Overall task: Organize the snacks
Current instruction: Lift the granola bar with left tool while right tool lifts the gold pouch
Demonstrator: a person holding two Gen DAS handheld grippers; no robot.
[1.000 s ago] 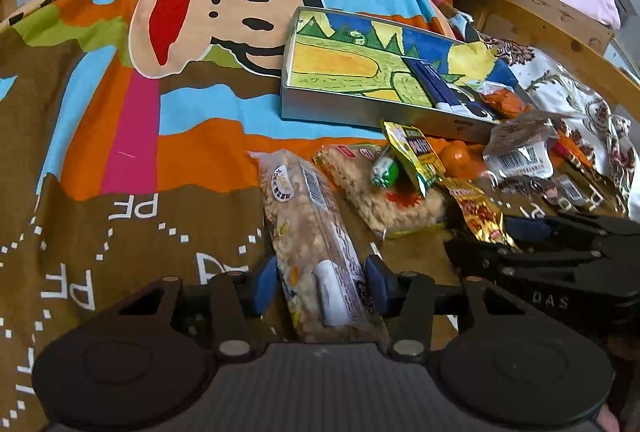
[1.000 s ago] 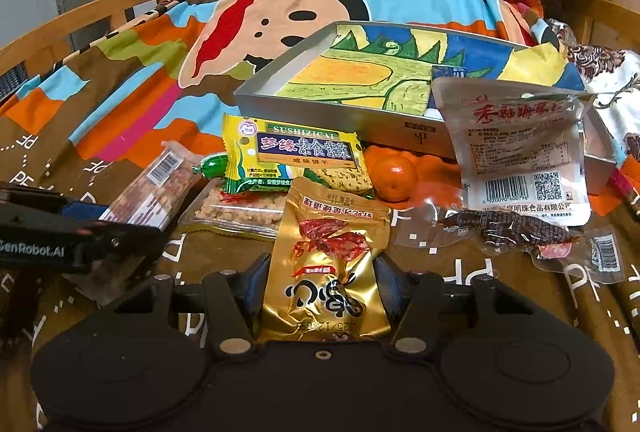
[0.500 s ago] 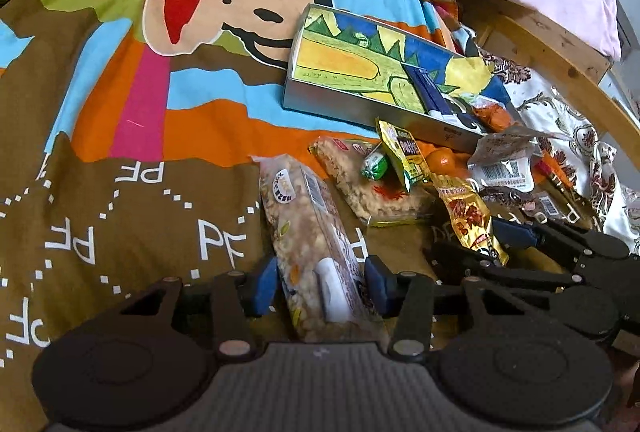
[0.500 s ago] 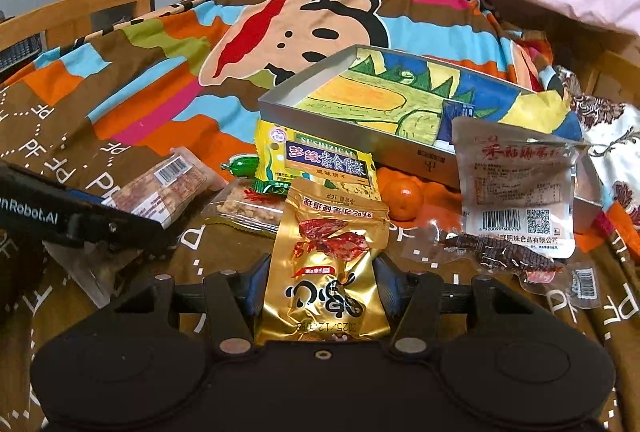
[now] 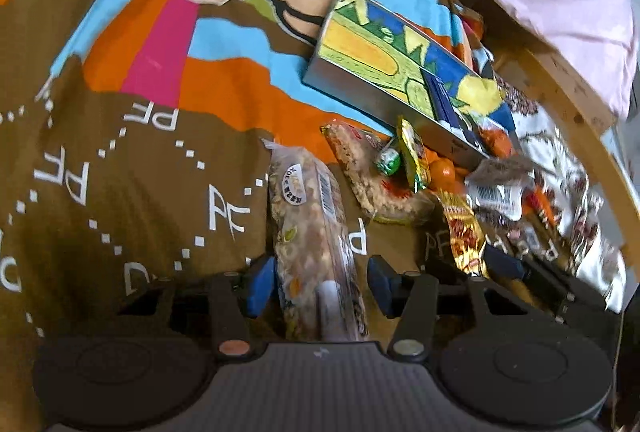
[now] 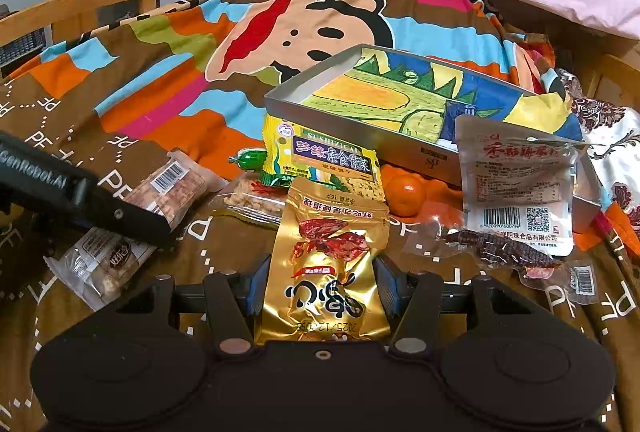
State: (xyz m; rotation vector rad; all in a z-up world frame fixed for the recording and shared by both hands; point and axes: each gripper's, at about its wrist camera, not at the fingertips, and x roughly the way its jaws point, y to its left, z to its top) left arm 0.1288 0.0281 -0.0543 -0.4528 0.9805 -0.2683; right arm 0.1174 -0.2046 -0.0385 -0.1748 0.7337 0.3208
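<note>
Snacks: your left gripper (image 5: 320, 278) clamps the nut bar (image 5: 310, 232); your right gripper (image 6: 321, 284) clamps the gold pouch (image 6: 332, 264).

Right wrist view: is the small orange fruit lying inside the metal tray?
No, the orange fruit sits on the blanket, outside the metal tray.

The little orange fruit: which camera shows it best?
The right wrist view: the orange fruit sits whole and sharp, beside the tin tray. In the left wrist view the fruit is small, blurred and partly behind a yellow packet.
</note>
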